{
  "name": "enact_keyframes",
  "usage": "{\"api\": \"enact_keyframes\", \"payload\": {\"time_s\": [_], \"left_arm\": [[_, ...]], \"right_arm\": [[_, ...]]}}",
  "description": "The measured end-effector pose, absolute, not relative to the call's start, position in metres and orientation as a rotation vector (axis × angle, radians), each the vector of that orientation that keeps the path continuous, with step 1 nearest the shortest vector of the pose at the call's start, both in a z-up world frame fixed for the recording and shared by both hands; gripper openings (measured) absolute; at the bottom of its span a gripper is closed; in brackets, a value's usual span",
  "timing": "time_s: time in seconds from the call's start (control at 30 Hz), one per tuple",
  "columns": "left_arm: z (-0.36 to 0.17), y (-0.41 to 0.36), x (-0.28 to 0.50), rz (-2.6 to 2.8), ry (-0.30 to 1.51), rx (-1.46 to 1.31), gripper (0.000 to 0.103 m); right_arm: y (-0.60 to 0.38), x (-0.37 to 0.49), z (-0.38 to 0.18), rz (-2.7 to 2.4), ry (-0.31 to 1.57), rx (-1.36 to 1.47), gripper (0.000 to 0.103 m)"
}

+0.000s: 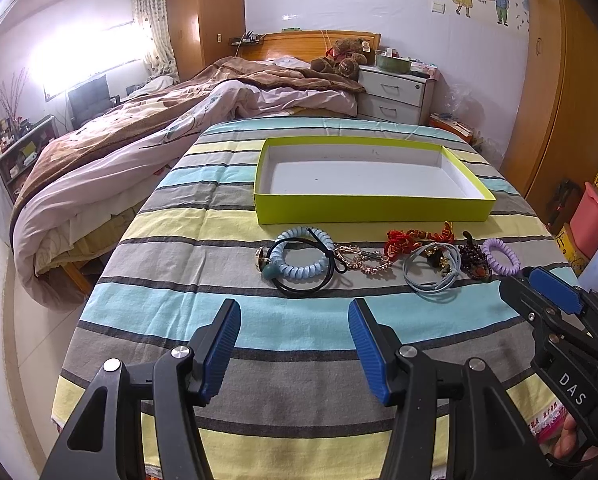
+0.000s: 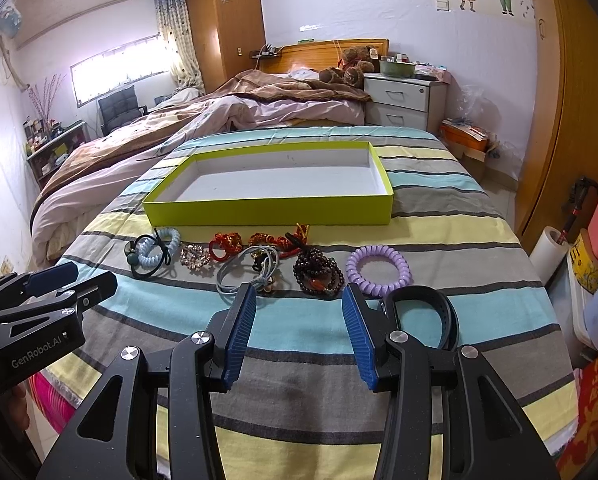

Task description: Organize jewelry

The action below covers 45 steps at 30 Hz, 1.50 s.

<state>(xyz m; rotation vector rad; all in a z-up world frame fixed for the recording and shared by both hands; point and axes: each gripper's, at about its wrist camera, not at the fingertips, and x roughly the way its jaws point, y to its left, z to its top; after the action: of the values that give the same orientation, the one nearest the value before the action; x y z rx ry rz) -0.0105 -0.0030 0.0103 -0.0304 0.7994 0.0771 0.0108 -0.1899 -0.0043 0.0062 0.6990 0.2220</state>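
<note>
Since the green tray in the middle of the frame shows only its bare white floor, the sorting looks not yet begun: every piece lies outside it on the striped cloth over the counter, in a loose row just below the tray's near wall. From the left of that row come the pale blue coil bracelet tangled with a black cord, a small sparkly chain, red knotted charms, a grey cord loop, dark beads and the purple coil bracelet; a black band sits lower right, partly behind a finger. All of these are left to move, I judge. Both claws hover short of the row: the left claw stands wide with nothing between its pads, and the right claw is likewise spread and empty. How the middle pieces overlap is hard to read, so I cannot say where one ends and the next starts. Part of the black band is hidden by the right claw, and the near edge of the counter is covered by the claw bodies at the bottom of both views.
</note>
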Motion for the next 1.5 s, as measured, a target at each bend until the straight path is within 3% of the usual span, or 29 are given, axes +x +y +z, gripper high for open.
{"api": "enact_keyframes", "payload": {"time_s": [0.83, 1.5], "left_arm": [[0.006, 0.006, -0.003, 0.044, 0.827, -0.062, 0.056], [-0.012, 0.041, 0.007, -0.062, 0.893, -0.193, 0.056]], "right_arm": [[-0.198, 0.008, 0.000, 0.241, 0.679, 0.006, 0.046], [-0.229, 0.026, -0.026, 0.219, 0.823, -0.106, 0.046]]}}
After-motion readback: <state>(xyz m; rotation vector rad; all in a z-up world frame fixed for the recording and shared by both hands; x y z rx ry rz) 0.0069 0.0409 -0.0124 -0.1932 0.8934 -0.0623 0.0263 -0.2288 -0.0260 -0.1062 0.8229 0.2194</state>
